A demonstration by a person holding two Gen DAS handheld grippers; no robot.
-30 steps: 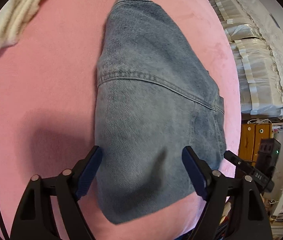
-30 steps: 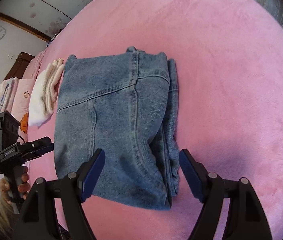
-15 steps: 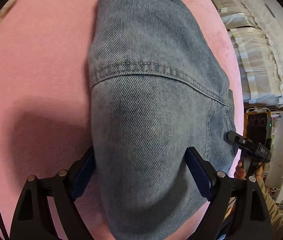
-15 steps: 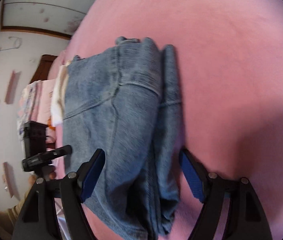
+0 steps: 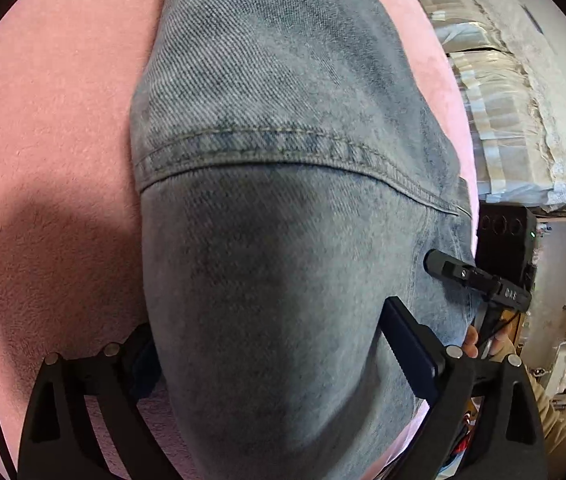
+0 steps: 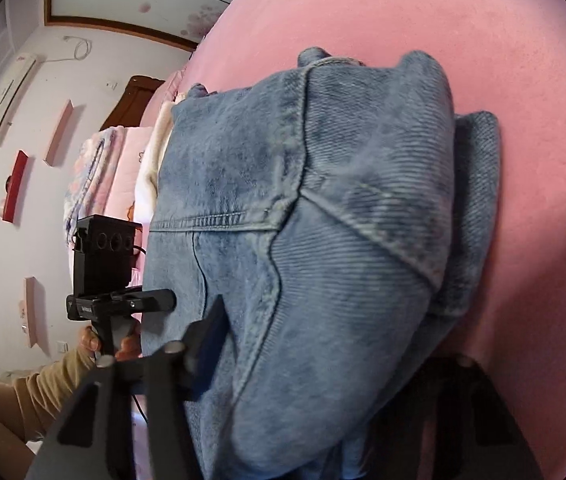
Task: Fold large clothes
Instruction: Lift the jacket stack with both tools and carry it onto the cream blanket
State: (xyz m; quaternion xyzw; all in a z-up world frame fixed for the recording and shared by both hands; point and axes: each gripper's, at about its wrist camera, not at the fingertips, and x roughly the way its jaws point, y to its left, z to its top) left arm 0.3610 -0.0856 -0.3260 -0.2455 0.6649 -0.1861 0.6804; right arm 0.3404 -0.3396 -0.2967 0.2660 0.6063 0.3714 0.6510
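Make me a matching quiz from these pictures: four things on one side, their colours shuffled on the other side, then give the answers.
Things:
1. folded jeans
2. bed cover
3. sleeve
4. cloth beside the jeans

Colours:
A. pink
B. tan
C. cream
D. blue

Pairs: 1-D, 2-A, 3-B, 4-C

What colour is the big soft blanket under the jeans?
Pink. The blanket shows best in the right wrist view.
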